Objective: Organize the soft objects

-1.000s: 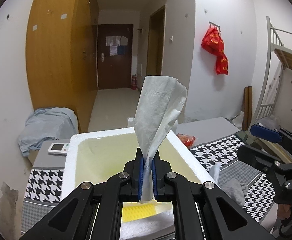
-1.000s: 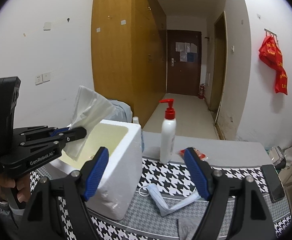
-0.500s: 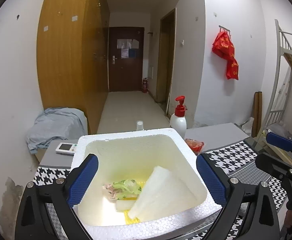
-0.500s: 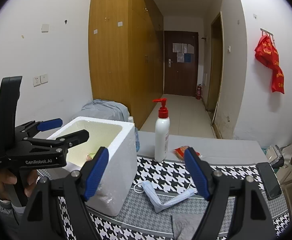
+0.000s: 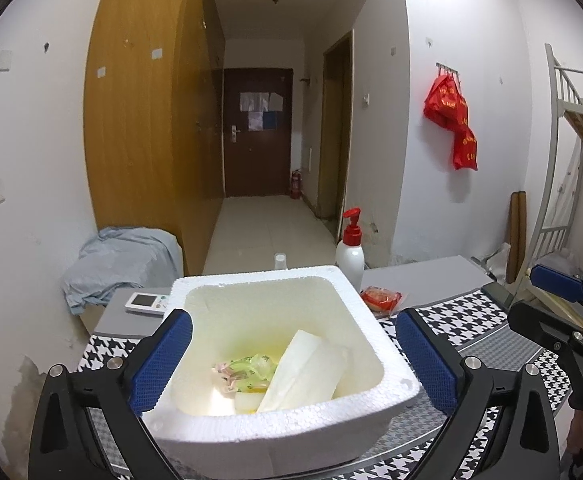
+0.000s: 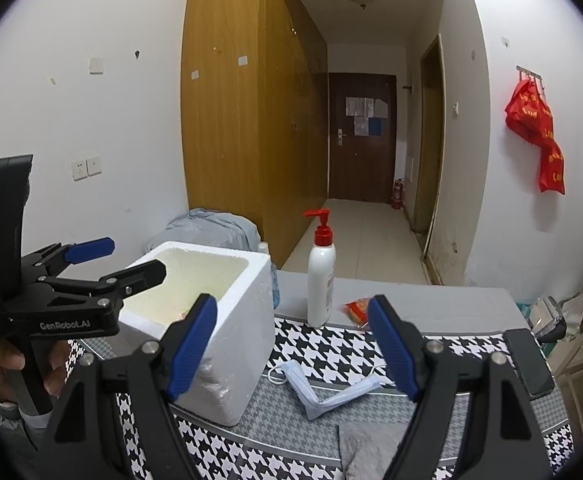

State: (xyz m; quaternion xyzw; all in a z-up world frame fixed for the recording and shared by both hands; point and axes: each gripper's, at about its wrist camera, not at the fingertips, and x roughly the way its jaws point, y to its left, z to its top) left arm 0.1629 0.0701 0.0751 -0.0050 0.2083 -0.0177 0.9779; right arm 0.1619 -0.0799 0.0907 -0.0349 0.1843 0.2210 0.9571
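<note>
left gripper (image 5: 291, 364) – jaws just opened wide, empty, over the foam box (image 5: 371, 404); tissue (image 5: 303, 372) lies inside. right gripper (image 6: 291, 344) – apart, empty, poised above the face mask (image 6: 323, 396) and grey cloth (image 6: 367, 448) on the table (image 6: 431, 308).

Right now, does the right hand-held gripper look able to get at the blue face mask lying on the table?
Probably yes. The right hand-held gripper is open and empty, and the face mask lies flat just ahead between its fingers, beside the foam box, with nothing covering it.
</note>
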